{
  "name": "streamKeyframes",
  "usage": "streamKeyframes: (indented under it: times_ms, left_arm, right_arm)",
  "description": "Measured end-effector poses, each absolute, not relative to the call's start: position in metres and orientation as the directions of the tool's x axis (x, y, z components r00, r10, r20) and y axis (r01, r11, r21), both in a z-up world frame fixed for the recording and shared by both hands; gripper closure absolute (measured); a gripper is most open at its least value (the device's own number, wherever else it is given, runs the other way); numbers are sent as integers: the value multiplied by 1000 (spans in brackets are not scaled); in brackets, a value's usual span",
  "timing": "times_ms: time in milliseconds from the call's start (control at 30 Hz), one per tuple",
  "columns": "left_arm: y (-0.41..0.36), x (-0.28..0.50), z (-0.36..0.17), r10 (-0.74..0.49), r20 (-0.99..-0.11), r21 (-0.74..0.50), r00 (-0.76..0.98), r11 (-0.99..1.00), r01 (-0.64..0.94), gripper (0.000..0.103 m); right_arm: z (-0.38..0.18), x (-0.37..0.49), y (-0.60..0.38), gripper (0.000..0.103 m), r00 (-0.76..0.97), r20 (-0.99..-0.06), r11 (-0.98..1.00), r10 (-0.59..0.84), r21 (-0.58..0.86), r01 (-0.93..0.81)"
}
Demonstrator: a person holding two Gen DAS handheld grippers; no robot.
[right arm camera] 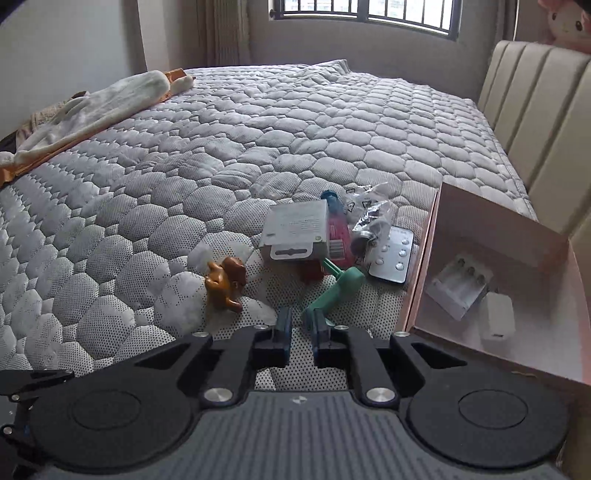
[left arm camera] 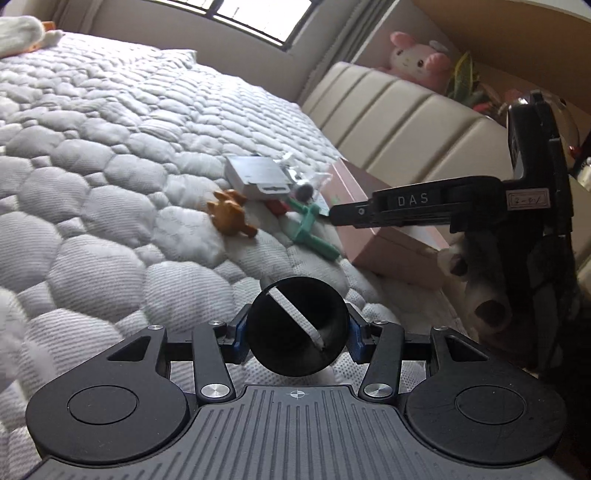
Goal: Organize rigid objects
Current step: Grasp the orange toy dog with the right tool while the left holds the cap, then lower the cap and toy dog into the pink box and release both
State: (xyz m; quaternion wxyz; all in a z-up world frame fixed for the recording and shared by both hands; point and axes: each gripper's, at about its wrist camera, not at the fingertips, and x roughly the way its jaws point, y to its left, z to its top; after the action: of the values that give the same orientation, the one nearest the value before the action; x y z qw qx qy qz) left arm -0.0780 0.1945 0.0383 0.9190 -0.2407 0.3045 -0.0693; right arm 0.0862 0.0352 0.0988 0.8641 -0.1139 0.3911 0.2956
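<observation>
Clearance around the clutter on the bed

We see open quilted bed to the left of and beyond the pile. Obstacles lie close together: brown figurine, grey carton, green tool, remote. The pink box walls off the right, just beside the headboard. The box interior is open from above, partly occupied by two white items.

Soft window daylight, fisheye-warped edges

Small objects lie scattered on a quilted bed beside an open box.

The figurine lies left of the cross-shaped tool; the carton sits behind both, the remote against the open box, which holds a charger.
</observation>
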Motion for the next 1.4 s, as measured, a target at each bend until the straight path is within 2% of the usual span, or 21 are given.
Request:
streamKeyframes:
  times_ms: [33, 67, 100, 167, 267, 333, 400, 533, 733, 933, 1133, 1400]
  left_arm:
    - [198, -81, 40, -259, -524, -484, 812, 874, -33, 49]
    - [202, -85, 43, -241, -521, -480, 819, 876, -48, 49]
    - [206, -89, 45, -220, -518, -472, 827, 879, -62, 49]
    - [215, -93, 47, -181, -506, -460, 843, 884, -86, 49]
    - [230, -92, 43, -139, -507, -465, 850, 875, -135, 50]
    - [237, -85, 44, -160, -516, -485, 841, 864, -133, 50]
    - [236, -76, 48, -159, -527, -469, 835, 874, -130, 50]
    - [221, -71, 56, -187, -530, -455, 827, 886, -92, 50]
    - [159, -68, 48, -364, -540, -475, 759, 876, 82, 49]
    - [87, -51, 36, -515, -554, -489, 654, 837, 245, 49]
    - [41, -13, 45, -545, -573, -488, 612, 827, 279, 49]
    - [8, 79, 109, -467, -533, -391, 706, 875, 284, 49]
  right_arm:
    - [98, 86, 35, 67, 512, -739, 796, 438, 54, -603]
    - [97, 86, 38, 48, 513, -728, 790, 455, 65, -609]
    - [94, 83, 44, 36, 528, -709, 787, 466, 60, -614]
    - [87, 81, 59, 34, 558, -681, 787, 475, 45, -615]
    - [64, 87, 87, 35, 548, -660, 778, 514, 89, -622]
    - [47, 96, 106, 40, 551, -673, 792, 494, 85, -605]
    - [34, 107, 121, 62, 507, -700, 776, 503, 109, -621]
    - [32, 106, 131, 75, 471, -726, 734, 501, 68, -675]
    - [67, 59, 48, 75, 491, -710, 763, 506, 102, -639]
    - [71, 1, -57, 75, 627, -702, 873, 338, -16, -488]
    - [63, -27, -135, 75, 707, -676, 938, 207, -69, -340]
    - [50, -37, -164, 75, 710, -658, 945, 252, 11, -326]
